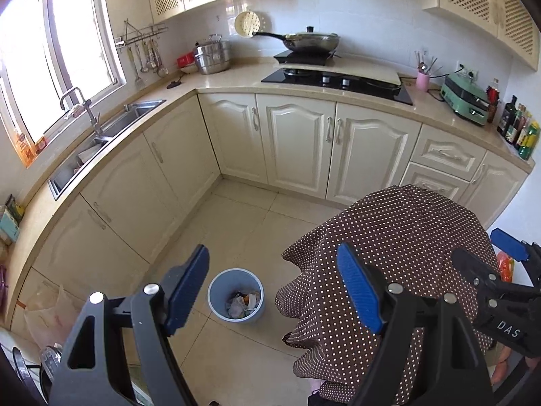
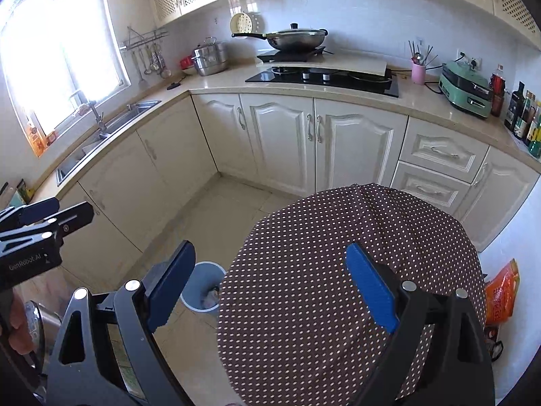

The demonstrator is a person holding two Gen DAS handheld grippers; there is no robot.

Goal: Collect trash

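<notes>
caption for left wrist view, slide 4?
Open left tongs above a blue bin of trash on the kitchen floor, beside a dotted cloth.

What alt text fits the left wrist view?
An open, empty left hand-held gripper points down at a blue trash bin holding crumpled rubbish on a tiled kitchen floor. A brown polka-dot cloth covers something at right, with cream cabinets behind.

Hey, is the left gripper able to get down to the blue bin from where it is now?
Probably yes. The left gripper is open and empty, and the bin stands on bare floor between its fingers in the left wrist view. The dotted cloth lies to the bin's right, not over it.
</notes>
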